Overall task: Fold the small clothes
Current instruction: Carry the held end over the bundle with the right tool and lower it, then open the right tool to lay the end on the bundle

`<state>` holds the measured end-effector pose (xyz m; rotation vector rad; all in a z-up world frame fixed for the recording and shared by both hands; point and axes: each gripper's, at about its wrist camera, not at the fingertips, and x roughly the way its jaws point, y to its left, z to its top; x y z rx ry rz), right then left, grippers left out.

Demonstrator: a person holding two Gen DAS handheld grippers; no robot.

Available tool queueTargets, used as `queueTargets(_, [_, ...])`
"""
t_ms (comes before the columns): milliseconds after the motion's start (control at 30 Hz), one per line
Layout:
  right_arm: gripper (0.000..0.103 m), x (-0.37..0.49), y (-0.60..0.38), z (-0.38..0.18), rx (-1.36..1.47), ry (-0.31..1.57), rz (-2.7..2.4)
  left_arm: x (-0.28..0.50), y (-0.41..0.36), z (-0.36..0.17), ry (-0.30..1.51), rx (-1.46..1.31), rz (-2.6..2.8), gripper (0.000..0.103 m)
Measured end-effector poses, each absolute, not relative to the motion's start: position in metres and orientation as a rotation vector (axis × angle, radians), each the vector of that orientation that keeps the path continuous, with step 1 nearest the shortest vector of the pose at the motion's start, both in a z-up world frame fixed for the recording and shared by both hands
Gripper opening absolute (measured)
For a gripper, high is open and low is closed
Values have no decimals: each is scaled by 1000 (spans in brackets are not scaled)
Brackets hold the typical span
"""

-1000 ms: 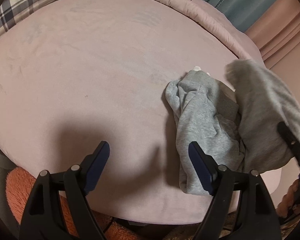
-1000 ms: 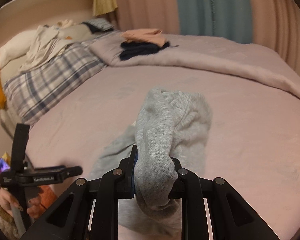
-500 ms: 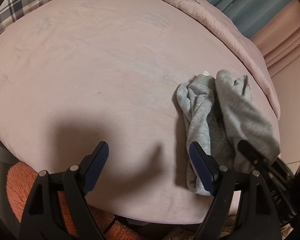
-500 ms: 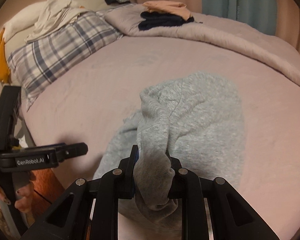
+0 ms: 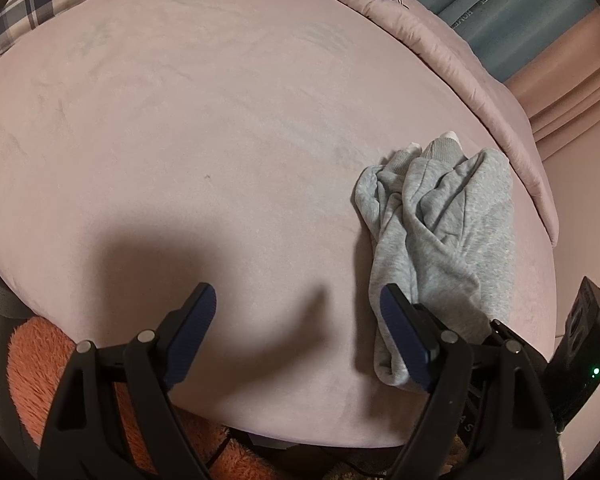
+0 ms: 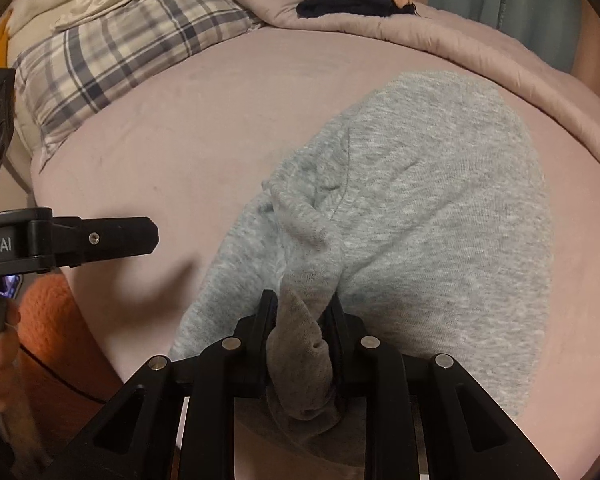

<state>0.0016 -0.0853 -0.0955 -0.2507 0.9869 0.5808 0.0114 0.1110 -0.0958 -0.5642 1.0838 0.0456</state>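
A small grey sweat garment [image 6: 420, 200] lies crumpled on the pink bed sheet [image 6: 220, 120], spread wide on its right half. My right gripper [image 6: 300, 300] is shut on a bunched edge of it, low over the bed's near edge; grey cloth sticks out behind the pads. In the left wrist view the same garment [image 5: 440, 232] lies to the right, cuffs pointing away. My left gripper [image 5: 296, 296] stands open over bare sheet with nothing between its fingers, its right finger [image 5: 404, 332] beside the garment's near end. One left finger [image 6: 120, 232] shows in the right wrist view.
A plaid pillow [image 6: 120, 52] lies at the bed's far left. Folded dark and peach clothes [image 6: 348, 0] rest on a rolled pink quilt [image 6: 500, 64] along the far side. An orange fluffy thing [image 5: 32, 360] sits below the near bed edge. Curtains [image 5: 500, 12] hang behind.
My right gripper has come down with the grey garment: it hung lifted before and now lies spread on the sheet. The left gripper has stayed about where it was, still open.
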Motion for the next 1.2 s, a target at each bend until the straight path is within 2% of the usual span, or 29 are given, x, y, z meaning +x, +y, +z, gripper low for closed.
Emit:
queueTargets(267, [25, 5, -88, -96, -227, 997, 593, 9, 105, -95, 1097, -553, 30, 85])
queueTargets(333, [29, 4, -92, -93, -212, 998, 608, 9, 106, -94, 1094, -556, 27, 85])
queueTargets(500, [53, -2, -104, -71, -142, 979, 683, 7, 108, -91, 1082, -564, 32, 88])
queueTargets(600, [62, -11, -113, -51, -128, 921, 708, 8, 107, -89, 1080, -560, 28, 88])
queueTargets(700, [66, -16, -127, -33, -83, 878, 721, 8, 105, -86, 1075, -555, 18, 88])
queueTargets(933, [68, -7, -164, -14, 16, 813, 625, 13, 94, -82, 1076, -530, -7, 89])
queueTargets(1200, [68, 13, -182, -46, 31, 912, 470, 28, 71, -71, 1068, -497, -86, 89])
